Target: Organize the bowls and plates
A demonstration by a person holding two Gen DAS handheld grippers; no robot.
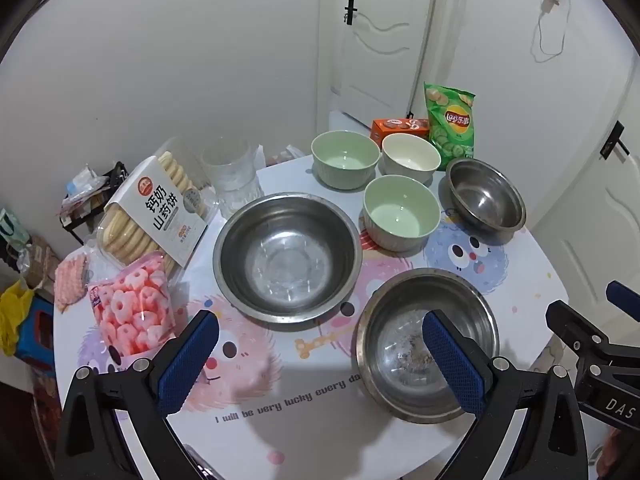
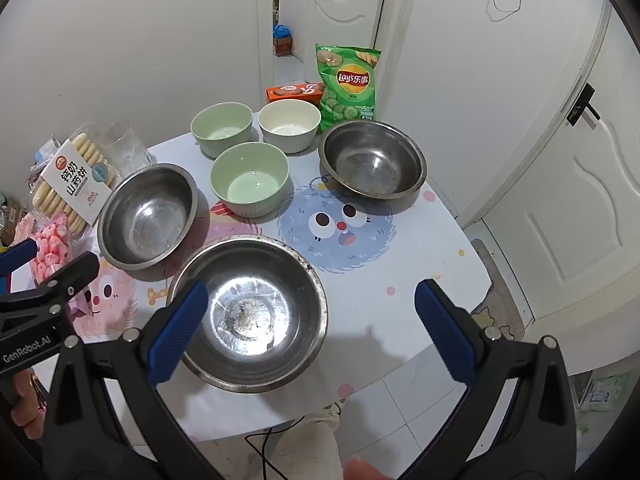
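Round nearest steel bowl (image 2: 248, 312), at table (image 2: 420, 280) front edge: nothing stacked yet, judging by layout. Six bowls, all apart, all upright, all empty-looking; nearest one w/ some grime in bottom.

Rel. to that nearest steel bowl:
- 2nd steel bowl (image 2: 148, 216) just behind-left, rims close, not touching as far as visible.
- 3rd steel bowl (image 2: 374, 160) well behind-right, by chip bag (image 2: 348, 84).
- Front green bowl (image 2: 250, 178) directly behind, between the two far steel ones.
- Rear green bowl (image 2: 222, 128) + cream bowl (image 2: 290, 124) further back, side by side, near orange box (image 2: 296, 92).
- No plates seen anywhere.
- Snacks off to left: biscuit pack (image 1: 156, 208), pink candy bag (image 1: 132, 312), clear glass (image 1: 232, 176). Not in the way.

Grippers:
- Left gripper (image 1: 320, 364): jaws spread full wide, nothing between pads, hovering above table front, right pad over nearest bowl's rim in view but contact can't tell.
- Right gripper (image 2: 312, 332): also wide apart, empty, hanging over nearest bowl, tilted down.

Status est.: task at start, approx nil done. Left to do, likely: nest 3 steel bowls together, nest 3 ceramic ones, park stacks tidy. Nearest steel bowl looks like natural first pick, being under both grippers.
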